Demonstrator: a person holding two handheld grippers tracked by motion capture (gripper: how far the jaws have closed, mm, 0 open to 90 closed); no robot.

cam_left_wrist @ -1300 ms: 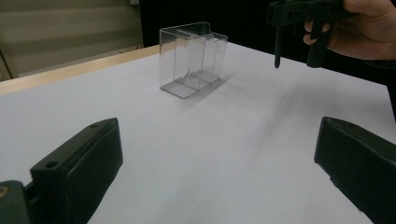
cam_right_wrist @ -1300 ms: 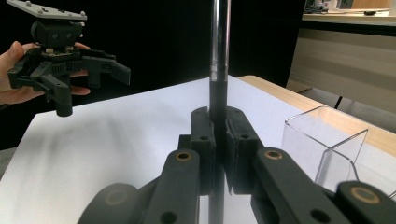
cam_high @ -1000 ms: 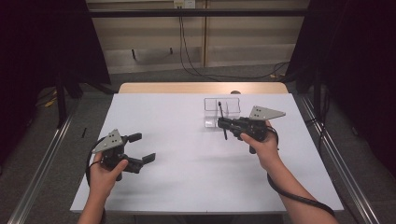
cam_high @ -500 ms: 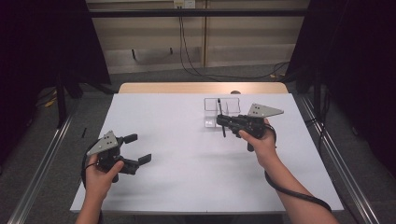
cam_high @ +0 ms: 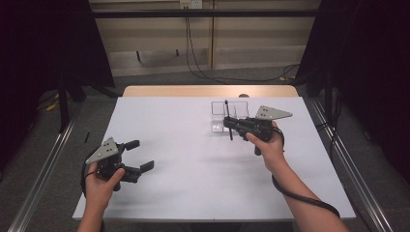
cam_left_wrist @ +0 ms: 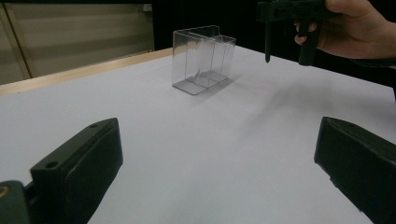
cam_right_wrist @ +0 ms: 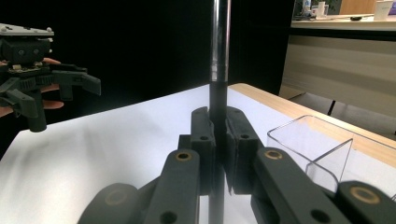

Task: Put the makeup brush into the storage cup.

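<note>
On the white desk (cam_high: 193,159) stands one clear plastic organizer (cam_high: 230,116), toward the far right part of the surface; the left gripper view (cam_left_wrist: 201,60) shows it split into compartments by clear walls, though how many I cannot tell for sure. No brand, label or writing can be read on it, nor on anything else on the desk.

One black pen (cam_high: 227,121) is clamped upright between the right tongs (cam_high: 228,123), whose jaws are closed tight on its barrel. The right gripper view shows this grip close up, the pen (cam_right_wrist: 218,70) rising straight from between the pads, with the organizer (cam_right_wrist: 322,149) just beside and to the right of it. From above, the pen hangs at the near edge of the organizer, its tip pointing down; in the left gripper view the pen (cam_left_wrist: 267,44) is clear of the desk, beside the organizer.

Near the front left of the desk, the left tongs (cam_high: 139,154) stand wide apart with nothing between them, well apart from the organizer.

Counted: one organizer, one pen, two tongs.
</note>
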